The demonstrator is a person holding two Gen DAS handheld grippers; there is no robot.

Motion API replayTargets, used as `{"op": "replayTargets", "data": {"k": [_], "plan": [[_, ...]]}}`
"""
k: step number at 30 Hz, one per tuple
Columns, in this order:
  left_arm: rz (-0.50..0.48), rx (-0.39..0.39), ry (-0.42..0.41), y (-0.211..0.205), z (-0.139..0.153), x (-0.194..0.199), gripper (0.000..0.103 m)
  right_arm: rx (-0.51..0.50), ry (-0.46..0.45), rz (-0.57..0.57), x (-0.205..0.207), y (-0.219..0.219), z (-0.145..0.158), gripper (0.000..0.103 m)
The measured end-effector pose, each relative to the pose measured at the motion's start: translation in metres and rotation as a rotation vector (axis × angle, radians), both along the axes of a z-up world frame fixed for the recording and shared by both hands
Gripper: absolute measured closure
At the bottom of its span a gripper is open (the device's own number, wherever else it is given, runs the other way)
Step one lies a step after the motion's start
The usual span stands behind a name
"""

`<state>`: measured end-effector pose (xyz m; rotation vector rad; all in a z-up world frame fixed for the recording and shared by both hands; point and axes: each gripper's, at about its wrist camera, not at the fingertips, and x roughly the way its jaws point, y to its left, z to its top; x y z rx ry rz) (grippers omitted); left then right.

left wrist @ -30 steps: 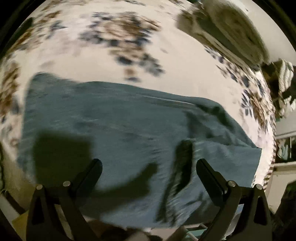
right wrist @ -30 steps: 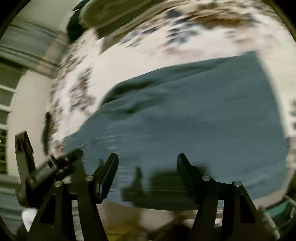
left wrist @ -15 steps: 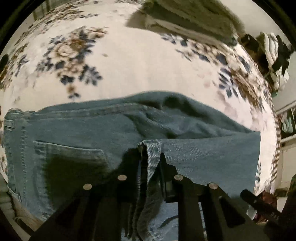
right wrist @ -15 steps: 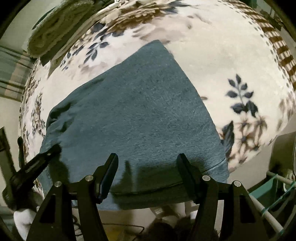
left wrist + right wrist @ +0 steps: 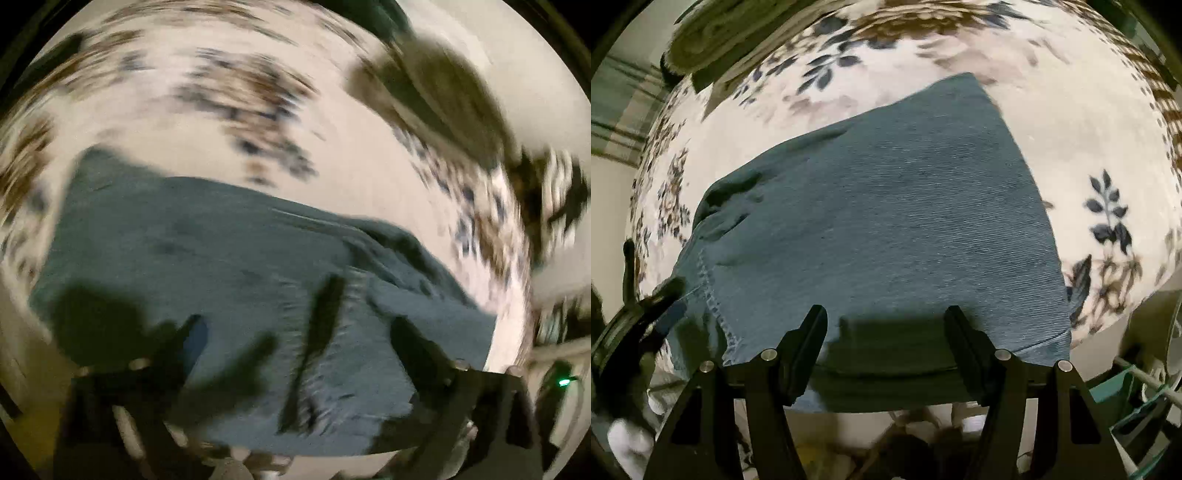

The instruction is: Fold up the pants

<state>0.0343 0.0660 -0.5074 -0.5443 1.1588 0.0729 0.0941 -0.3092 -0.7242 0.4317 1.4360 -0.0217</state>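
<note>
The blue denim pants (image 5: 886,221) lie folded flat on a bed with a floral blanket (image 5: 1071,122). In the blurred left wrist view the pants (image 5: 229,266) spread across the middle, with a raised crease near the right. My left gripper (image 5: 295,332) is open and empty, just above the near edge of the pants. My right gripper (image 5: 886,321) is open and empty, hovering over the near hem of the pants. The left gripper's tip shows at the left edge of the right wrist view (image 5: 639,310).
A rolled olive-green blanket (image 5: 724,33) lies at the far side of the bed; it also shows in the left wrist view (image 5: 443,92). A teal rack (image 5: 1137,413) stands beside the bed at the lower right. The bed edge runs just below both grippers.
Half a second ago my left gripper was shut on a fold of denim; now it is open and drawn back, with the fold lying on the pants. My right gripper stayed open.
</note>
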Motion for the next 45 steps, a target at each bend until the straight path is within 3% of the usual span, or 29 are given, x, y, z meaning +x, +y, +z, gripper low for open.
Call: {"op": "replayTargets", "data": {"k": [4, 5, 9, 14, 18, 19, 21, 25, 28, 32, 38, 42, 45], "plan": [[0.264, -0.029, -0.004, 0.071, -0.005, -0.052, 0.001, 0.005, 0.022, 0.038, 0.009, 0.018, -0.002, 0.035], [0.355, -0.039, 0.011, 0.094, -0.017, -0.067, 0.001, 0.005, 0.025, 0.045, 0.011, 0.021, -0.002, 0.035], [0.565, -0.126, 0.005, 0.138, -0.061, -0.097, 0.003, 0.002, 0.046, 0.072, 0.019, 0.039, -0.011, 0.035], [0.614, -0.238, -0.060, 0.152, -0.094, -0.085, 0.003, -0.022, 0.057, 0.107, 0.027, 0.060, -0.023, 0.035], [0.619, -0.111, -0.112, 0.140, -0.089, -0.066, 0.003, -0.040, 0.058, 0.100, 0.032, 0.066, -0.030, 0.035], [0.623, -0.107, -0.123, 0.141, -0.088, -0.065, 0.007, -0.045, 0.057, 0.093, 0.034, 0.065, -0.032, 0.035], [0.637, -0.070, -0.143, 0.139, -0.083, -0.064, 0.058, -0.052, 0.053, 0.080, 0.035, 0.065, -0.033, 0.035], [0.607, -0.021, -0.176, 0.135, -0.063, -0.066, 0.071, -0.073, 0.045, 0.086, 0.038, 0.068, -0.033, 0.035], [0.547, 0.115, -0.220, 0.117, -0.030, -0.067, 0.077, -0.080, 0.036, 0.106, 0.037, 0.071, -0.033, 0.035], [0.398, 0.299, -0.342, 0.068, 0.032, -0.068, 0.082, -0.064, 0.045, 0.120, 0.033, 0.069, -0.031, 0.035], [0.200, 0.303, -0.478, 0.003, 0.103, -0.061, 0.084, -0.041, 0.028, 0.118, 0.020, 0.044, -0.004, 0.035], [0.050, 0.247, -0.538, -0.064, 0.129, -0.051, 0.084, -0.033, -0.001, 0.069, 0.009, 0.006, 0.020, 0.035], [-0.063, 0.206, -0.552, -0.123, 0.131, -0.046, 0.084, -0.042, -0.019, 0.015, 0.002, -0.029, 0.035, 0.035]]}}
